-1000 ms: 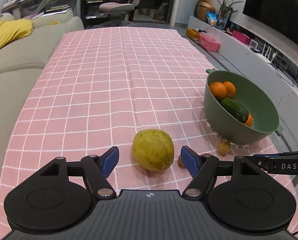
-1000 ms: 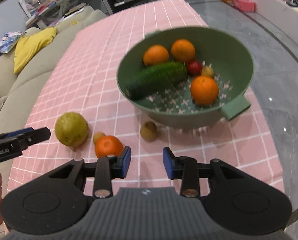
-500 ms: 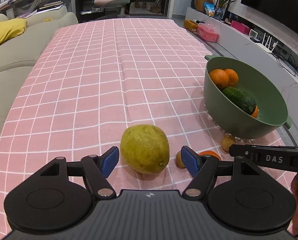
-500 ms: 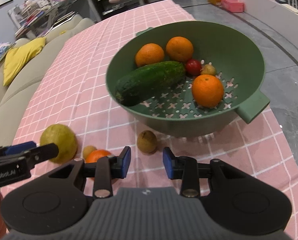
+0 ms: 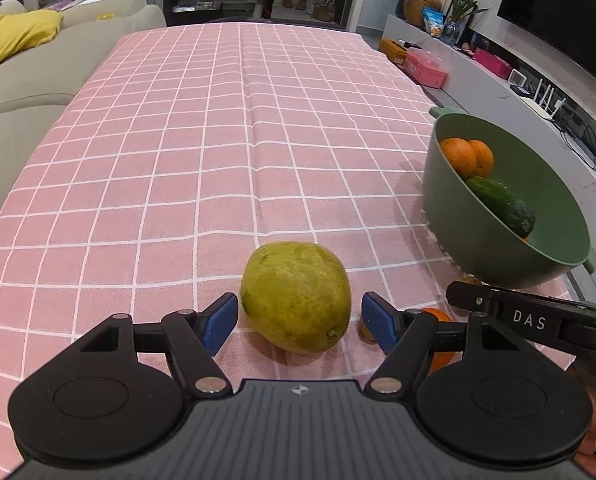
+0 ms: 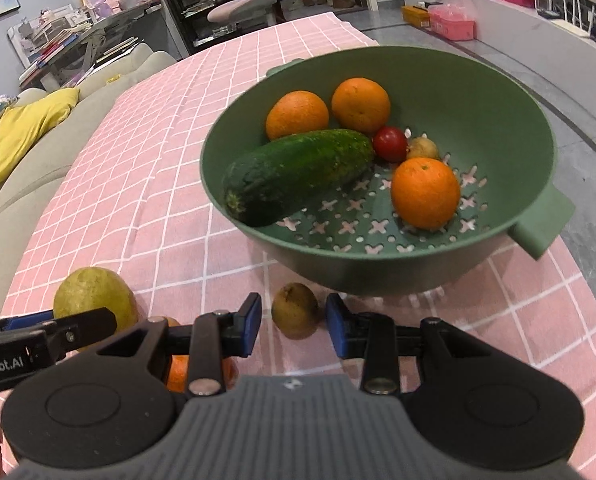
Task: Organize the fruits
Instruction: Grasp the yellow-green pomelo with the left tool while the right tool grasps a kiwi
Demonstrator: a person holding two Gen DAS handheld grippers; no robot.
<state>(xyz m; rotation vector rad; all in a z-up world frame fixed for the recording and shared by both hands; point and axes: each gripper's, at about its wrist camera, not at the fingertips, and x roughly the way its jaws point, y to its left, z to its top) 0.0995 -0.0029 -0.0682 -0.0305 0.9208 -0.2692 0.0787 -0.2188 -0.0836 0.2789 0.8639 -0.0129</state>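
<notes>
The left gripper (image 5: 298, 322) has its blue-padded jaws spread wide on either side of a large yellow-green pear (image 5: 295, 297), with a gap between each pad and the fruit. The pear is plump and egg-shaped, its dull skin freckled with brown specks, and a small dark nub sits at its near end; it lies on the pink checked tablecloth (image 5: 202, 152).

The right gripper (image 6: 293, 325) stands open more narrowly, its pads flanking a small brown-green kiwi (image 6: 295, 310) without touching it. The kiwi is round and matte and lies on the cloth just in front of the pads.

Just beyond the kiwi sits a green colander (image 6: 510, 128) with cross-shaped holes, holding three oranges (image 6: 425, 193), a dark bumpy cucumber (image 6: 298, 172), a red tomato (image 6: 390, 143) and another small brownish fruit (image 6: 422, 147). A loose orange (image 6: 177, 372) lies left of the right gripper, mostly hidden beneath its frame.
</notes>
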